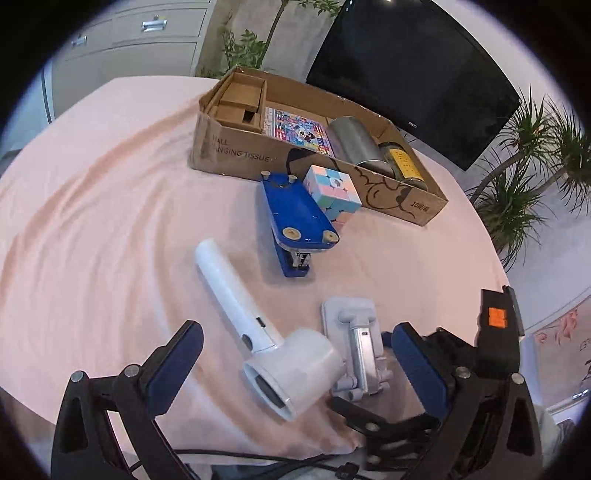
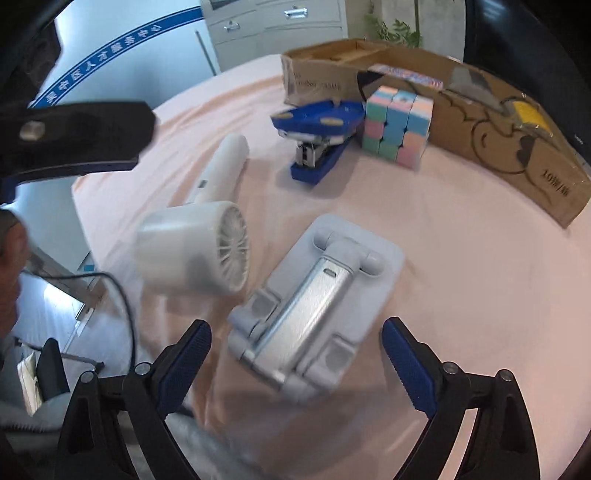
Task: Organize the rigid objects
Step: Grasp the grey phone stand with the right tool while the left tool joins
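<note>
A white hair dryer (image 1: 258, 339) lies on the pink cloth, its head between the fingers of my open left gripper (image 1: 295, 362). It also shows in the right wrist view (image 2: 199, 236). A grey folding phone stand (image 2: 314, 306) lies flat between the fingers of my open right gripper (image 2: 295, 354); it also shows in the left wrist view (image 1: 354, 347). A blue stapler (image 1: 295, 221) (image 2: 321, 140) and a pastel puzzle cube (image 1: 332, 192) (image 2: 399, 122) sit in front of a cardboard box (image 1: 236, 155) (image 2: 509, 147).
The box holds a colourful booklet (image 1: 299, 129), a metal can (image 1: 354, 144) and a yellow-labelled jar (image 1: 404, 162). A dark monitor (image 1: 413, 74) and plants (image 1: 524, 177) stand behind the table. My right gripper's body (image 1: 495, 332) shows beside the left. Cabinets (image 2: 273, 22) stand behind.
</note>
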Demonstrator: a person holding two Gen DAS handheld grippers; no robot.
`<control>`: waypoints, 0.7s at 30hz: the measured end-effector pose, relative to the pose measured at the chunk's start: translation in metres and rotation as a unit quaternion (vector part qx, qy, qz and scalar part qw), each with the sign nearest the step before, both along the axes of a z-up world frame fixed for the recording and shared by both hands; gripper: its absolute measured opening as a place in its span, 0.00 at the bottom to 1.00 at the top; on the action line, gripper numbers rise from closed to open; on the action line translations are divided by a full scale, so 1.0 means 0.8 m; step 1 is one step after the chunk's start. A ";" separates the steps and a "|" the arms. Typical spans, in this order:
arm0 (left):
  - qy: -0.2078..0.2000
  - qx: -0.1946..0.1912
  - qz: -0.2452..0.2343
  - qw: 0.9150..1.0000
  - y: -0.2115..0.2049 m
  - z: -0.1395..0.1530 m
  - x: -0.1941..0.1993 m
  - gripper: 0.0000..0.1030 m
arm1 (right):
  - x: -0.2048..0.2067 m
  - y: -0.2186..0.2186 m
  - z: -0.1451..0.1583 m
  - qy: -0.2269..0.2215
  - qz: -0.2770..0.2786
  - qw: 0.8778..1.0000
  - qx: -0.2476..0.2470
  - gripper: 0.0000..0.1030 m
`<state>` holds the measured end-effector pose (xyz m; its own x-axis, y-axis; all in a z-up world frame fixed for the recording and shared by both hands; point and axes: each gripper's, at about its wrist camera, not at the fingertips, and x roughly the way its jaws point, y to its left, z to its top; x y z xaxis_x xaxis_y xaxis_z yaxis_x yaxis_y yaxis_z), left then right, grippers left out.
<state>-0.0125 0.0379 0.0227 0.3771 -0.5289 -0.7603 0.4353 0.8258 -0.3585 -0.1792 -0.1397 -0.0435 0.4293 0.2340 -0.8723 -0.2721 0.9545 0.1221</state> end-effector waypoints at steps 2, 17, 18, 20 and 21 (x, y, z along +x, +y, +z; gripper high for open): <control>-0.001 -0.002 0.001 1.000 -0.005 0.000 0.003 0.98 | 0.003 0.007 -0.002 -0.025 0.004 0.999 -0.026 0.87; 0.087 -0.021 -0.121 0.989 -0.144 -0.015 0.047 0.93 | 0.004 -0.129 0.012 -0.042 -0.054 0.997 -0.027 0.64; 0.101 -0.020 -0.122 0.987 -0.151 -0.021 0.050 0.90 | 0.002 -0.128 0.015 -0.056 -0.044 0.997 -0.025 0.64; 0.121 -0.022 -0.124 0.985 -0.160 -0.030 0.055 0.89 | -0.003 -0.123 0.016 -0.076 -0.035 0.996 -0.031 0.65; 0.126 -0.022 -0.124 0.984 -0.163 -0.034 0.056 0.89 | 0.002 -0.126 0.012 -0.071 -0.034 0.997 -0.027 0.65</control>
